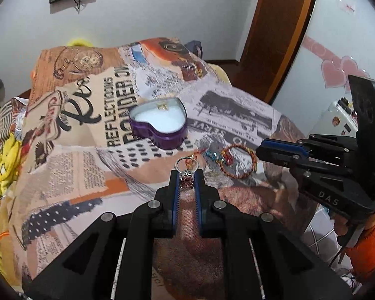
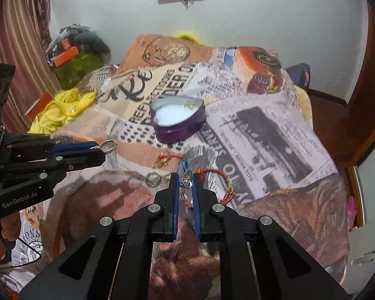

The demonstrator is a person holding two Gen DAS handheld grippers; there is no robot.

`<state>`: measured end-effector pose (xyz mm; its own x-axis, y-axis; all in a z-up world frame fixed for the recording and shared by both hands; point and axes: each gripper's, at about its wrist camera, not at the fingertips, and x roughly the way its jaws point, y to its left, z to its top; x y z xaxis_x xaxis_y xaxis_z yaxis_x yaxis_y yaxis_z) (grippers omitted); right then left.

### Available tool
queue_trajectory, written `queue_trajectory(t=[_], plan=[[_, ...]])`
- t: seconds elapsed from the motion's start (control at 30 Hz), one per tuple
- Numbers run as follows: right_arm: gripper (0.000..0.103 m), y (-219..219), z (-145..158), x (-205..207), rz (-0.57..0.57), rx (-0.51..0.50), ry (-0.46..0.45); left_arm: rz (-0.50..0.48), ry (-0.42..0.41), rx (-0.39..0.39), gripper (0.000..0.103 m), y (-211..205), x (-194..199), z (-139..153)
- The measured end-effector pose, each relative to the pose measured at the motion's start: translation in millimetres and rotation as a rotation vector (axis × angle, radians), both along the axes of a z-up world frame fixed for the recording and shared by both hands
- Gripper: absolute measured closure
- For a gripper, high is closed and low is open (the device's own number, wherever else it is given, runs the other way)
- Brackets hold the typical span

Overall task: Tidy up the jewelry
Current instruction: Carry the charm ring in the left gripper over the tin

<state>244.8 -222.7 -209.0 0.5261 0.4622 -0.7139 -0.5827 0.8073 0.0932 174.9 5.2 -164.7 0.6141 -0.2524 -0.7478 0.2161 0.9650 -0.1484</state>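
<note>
Left gripper [image 1: 186, 176] clamps pink-stoned ring [image 1: 186, 178]; stone hidden from right wrist.

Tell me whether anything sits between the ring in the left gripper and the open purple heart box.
Nothing visible does. The left gripper holds the pink-stone ring above bare printed blanket, short of the heart box. The bracelets lie off to the right.

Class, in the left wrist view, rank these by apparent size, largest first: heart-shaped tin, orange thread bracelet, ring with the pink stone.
1. heart-shaped tin
2. orange thread bracelet
3. ring with the pink stone, though nearest the camera, clamped in the left tool
</note>
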Motion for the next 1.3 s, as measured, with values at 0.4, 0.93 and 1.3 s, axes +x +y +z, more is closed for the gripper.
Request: queue_trajectory(t=[0.4,0.93,1.3], plan=[[0.094,9,36,7,0.004,0.046,-0.089,0.032,-0.087,0.009,0.093,11,8,28],[0.094,36,56,39,0.044,0.103,-0.137,0.044,-0.109,0.005,0.093,21,45,31],[0.094,59,42,66,0.071,0.100,-0.104,0.055,-0.092,0.004,0.093,32,81,20]])
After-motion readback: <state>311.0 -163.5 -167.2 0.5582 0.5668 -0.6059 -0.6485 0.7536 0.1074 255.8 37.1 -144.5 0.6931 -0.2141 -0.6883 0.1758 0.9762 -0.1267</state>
